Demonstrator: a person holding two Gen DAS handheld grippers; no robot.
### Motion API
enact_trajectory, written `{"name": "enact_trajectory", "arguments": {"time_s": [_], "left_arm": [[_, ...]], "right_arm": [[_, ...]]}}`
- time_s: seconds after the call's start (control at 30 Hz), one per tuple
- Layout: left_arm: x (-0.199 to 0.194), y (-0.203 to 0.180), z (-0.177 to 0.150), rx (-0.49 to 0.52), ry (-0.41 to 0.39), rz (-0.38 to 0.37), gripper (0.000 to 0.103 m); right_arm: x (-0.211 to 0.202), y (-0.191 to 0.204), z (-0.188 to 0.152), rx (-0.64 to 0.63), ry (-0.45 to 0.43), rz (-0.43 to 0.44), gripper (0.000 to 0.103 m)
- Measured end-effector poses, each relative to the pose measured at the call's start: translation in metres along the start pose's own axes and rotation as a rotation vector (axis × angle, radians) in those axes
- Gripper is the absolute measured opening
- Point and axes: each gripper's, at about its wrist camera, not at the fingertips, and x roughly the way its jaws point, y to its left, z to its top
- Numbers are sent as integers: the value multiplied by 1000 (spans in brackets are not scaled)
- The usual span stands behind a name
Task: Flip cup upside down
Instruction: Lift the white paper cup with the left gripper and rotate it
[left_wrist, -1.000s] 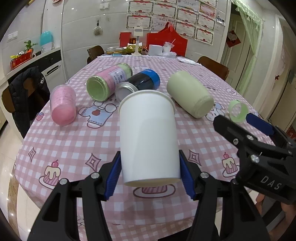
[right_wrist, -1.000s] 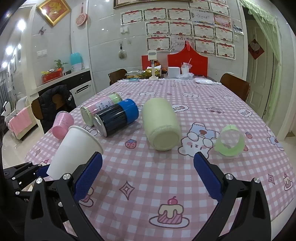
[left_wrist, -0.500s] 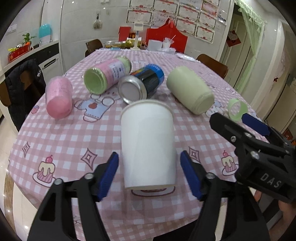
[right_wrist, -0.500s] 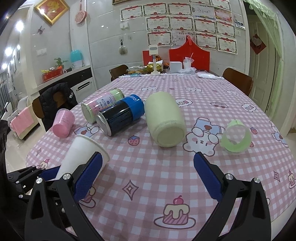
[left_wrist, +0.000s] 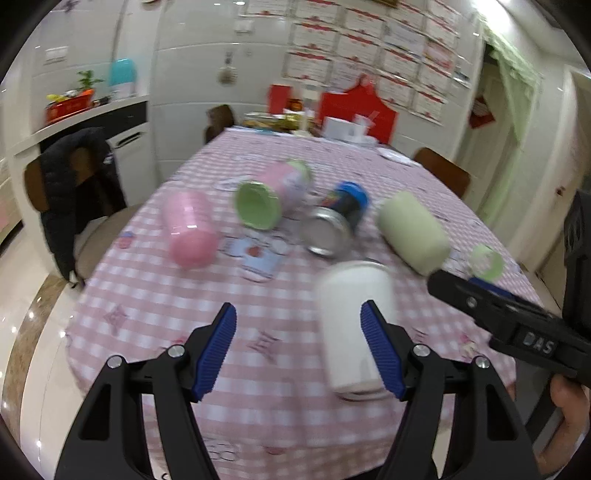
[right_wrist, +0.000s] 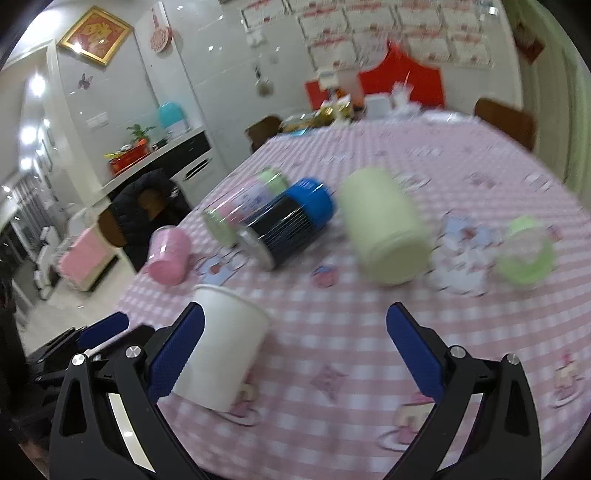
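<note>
A white paper cup (left_wrist: 354, 325) stands on the pink checked tablecloth near the front edge, wide rim up; it also shows in the right wrist view (right_wrist: 221, 347). My left gripper (left_wrist: 298, 350) is open and empty, its right finger just in front of the cup and its left finger well clear. My right gripper (right_wrist: 295, 354) is open and empty, with the cup just beyond its left finger. Both views are blurred by motion.
Lying on the table (left_wrist: 155, 295) behind the cup: a pink cup (left_wrist: 190, 232), a pink bottle with green lid (left_wrist: 273, 195), a blue-capped can (left_wrist: 338, 221), a pale green cup (left_wrist: 412, 230) and a small green ring (left_wrist: 485, 262). A chair with a dark jacket (left_wrist: 74, 192) stands left.
My left gripper opened, let go of the white cup and swung left. The cup now stands on the table. Both cameras moved, blurring the views.
</note>
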Motion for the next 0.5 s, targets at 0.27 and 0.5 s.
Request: {"name": "enact_trajectory", "arguments": {"time_s": [0.27, 0.5], "left_arm": [[20, 29, 4, -43, 22, 59, 69], [36, 44, 3, -55, 41, 57, 69]], "right_arm": [[37, 17, 0, 43, 120, 53, 95], [59, 17, 2, 69, 179, 73, 94]]}}
